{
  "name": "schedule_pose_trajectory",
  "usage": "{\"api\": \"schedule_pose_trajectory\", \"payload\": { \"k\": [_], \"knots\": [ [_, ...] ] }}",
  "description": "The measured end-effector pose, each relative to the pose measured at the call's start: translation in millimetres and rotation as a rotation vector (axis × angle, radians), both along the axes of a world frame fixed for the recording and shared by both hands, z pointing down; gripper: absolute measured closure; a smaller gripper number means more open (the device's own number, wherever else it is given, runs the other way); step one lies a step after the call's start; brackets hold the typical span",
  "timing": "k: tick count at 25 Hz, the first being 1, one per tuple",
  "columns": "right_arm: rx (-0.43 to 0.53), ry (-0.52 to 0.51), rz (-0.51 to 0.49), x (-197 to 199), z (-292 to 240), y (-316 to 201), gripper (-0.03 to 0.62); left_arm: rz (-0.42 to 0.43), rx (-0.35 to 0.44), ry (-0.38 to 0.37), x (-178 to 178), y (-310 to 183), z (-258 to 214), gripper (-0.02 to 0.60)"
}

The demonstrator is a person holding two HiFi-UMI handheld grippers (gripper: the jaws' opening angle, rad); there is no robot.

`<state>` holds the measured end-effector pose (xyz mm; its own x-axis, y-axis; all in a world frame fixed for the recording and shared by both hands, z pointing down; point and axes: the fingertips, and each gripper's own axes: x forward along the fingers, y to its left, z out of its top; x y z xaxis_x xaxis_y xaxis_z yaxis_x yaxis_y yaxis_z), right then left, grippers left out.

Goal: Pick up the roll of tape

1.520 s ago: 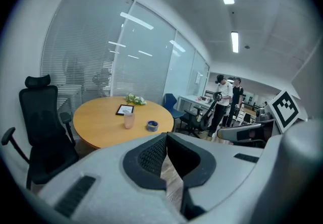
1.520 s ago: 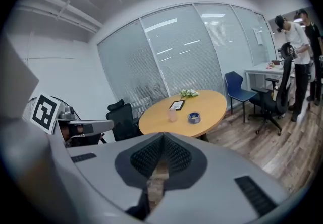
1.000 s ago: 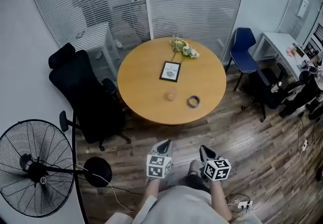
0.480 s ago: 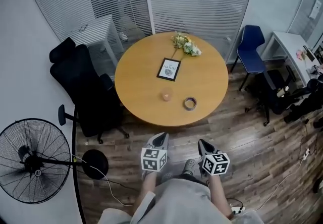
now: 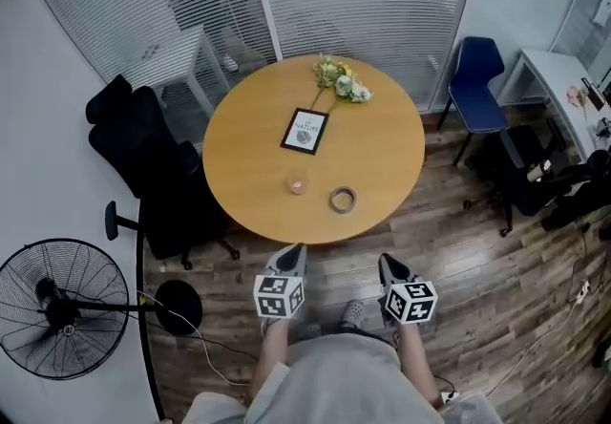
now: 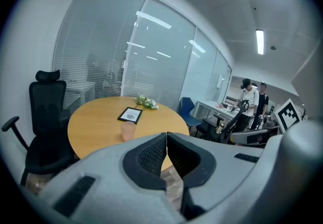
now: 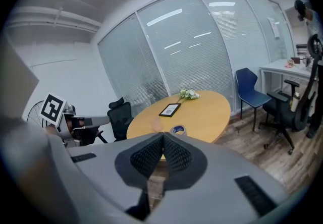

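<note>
Looking steeply down from the head view, a person holds two claws out over a wood-plank floor (image 5: 458,260), just short of a round wooden worktop (image 5: 248,155).

The left claw (image 5: 294,248) has its jaws pressed together with nothing between them; its own view shows the two dark ribbed pads meeting along a thin line. The right claw (image 5: 385,260) is likewise closed and empty, its pads touching tip to tip. Both claws point forward and somewhat downward toward the worktop, each carrying a cube with square black-and-white markers.

The roll of tape (image 5: 343,200) lies flat on the near part of the worktop, ahead of both claws and well apart from them. It sits ahead and to the right of the left claw, and ahead and slightly to the left of the right claw. In the right gripper view it shows just above the closed jaw tips.

A small translucent pinkish cup (image 5: 297,185) stands near the tape, almost straight ahead of the left claw. Farther ahead lies a framed card (image 5: 305,130), and beyond it, at the far edge, a bunch of pale flowers (image 5: 342,80).

A black office chair (image 5: 143,155) stands to the left of the left claw, with a floor fan (image 5: 57,307) nearer on that side. A blue chair (image 5: 477,78) stands ahead and to the right of the right claw.
</note>
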<state>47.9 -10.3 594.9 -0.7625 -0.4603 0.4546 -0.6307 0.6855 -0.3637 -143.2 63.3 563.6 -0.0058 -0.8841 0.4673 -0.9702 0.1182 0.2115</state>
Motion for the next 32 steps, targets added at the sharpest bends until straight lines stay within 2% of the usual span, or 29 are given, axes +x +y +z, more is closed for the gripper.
{"api": "schedule_pose_trajectory", "payload": {
  "k": [4, 9, 16, 24, 32],
  "knots": [
    [-0.012, 0.002, 0.009, 9, 8, -13, 0.597, 0.006, -0.007, -0.019, 5, -16, 0, 0.571],
    [-0.022, 0.007, 0.003, 7, 14, -21, 0.597, 0.062, -0.021, -0.030, 19, -28, 5, 0.571],
    [-0.028, 0.016, 0.006, -21, 22, -32, 0.597, 0.097, -0.021, -0.037, -2, -52, 11, 0.571],
    [-0.005, 0.040, 0.089, -43, 14, -69, 0.597, 0.209, 0.021, -0.011, -24, -130, 6, 0.569],
    [-0.009, 0.074, 0.175, -55, 20, -97, 0.597, 0.340, -0.003, 0.001, -31, -178, 19, 0.493]
  ]
}}
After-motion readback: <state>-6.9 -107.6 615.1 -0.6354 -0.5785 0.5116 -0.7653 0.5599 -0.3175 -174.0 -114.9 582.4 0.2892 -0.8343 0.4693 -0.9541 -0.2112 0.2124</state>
